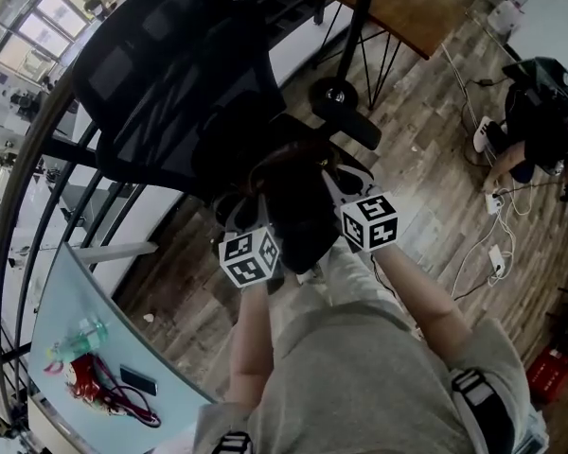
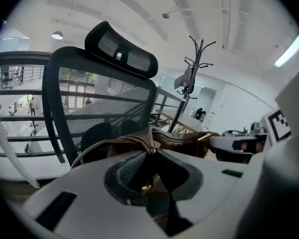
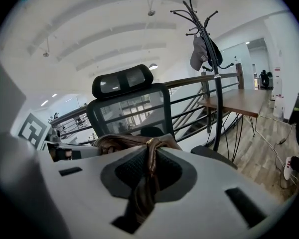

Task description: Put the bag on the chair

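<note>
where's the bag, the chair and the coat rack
bag (image 2: 182,139), left gripper view, brown top edge
chair (image 1: 151,74), head view, mesh backrest
coat rack (image 3: 217,91), right gripper view, upright pole
</note>
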A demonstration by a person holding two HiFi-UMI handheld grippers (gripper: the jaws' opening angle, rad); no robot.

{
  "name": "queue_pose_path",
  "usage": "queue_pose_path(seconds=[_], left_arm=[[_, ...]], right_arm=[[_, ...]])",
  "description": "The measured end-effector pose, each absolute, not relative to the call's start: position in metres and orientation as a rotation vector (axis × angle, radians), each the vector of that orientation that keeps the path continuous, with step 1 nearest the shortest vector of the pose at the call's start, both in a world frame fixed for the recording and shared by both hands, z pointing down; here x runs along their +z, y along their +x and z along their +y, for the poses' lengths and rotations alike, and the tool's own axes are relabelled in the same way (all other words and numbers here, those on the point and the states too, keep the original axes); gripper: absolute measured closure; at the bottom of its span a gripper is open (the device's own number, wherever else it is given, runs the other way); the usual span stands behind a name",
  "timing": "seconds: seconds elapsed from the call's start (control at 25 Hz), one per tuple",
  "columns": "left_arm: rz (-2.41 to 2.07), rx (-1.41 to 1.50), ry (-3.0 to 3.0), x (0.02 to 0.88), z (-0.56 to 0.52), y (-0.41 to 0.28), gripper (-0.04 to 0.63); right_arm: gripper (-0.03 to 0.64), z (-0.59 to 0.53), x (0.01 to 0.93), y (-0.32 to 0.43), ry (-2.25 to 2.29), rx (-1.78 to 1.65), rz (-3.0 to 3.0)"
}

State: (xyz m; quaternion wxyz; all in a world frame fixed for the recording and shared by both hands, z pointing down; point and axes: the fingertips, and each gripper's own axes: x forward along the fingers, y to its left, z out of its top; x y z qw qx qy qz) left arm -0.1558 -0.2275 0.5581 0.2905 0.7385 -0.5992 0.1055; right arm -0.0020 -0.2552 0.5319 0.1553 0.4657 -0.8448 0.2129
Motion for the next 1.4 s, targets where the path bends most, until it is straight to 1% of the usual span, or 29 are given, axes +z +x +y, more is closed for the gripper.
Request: queue_pose_path(seconds=[0.64,1.4], left_arm=[[-1.615,0.310,1.830,0.656,-0.267,-0.170,0.548],[-1.586,0.470,1.653,0.755,-0.275,-0.186,0.548]], right_arm=[[0.586,-0.308,0.629,-0.016,1.234,0.685,-2.352],[0.586,-0.322,0.726,-0.024,1.152,0.791,-2.204]])
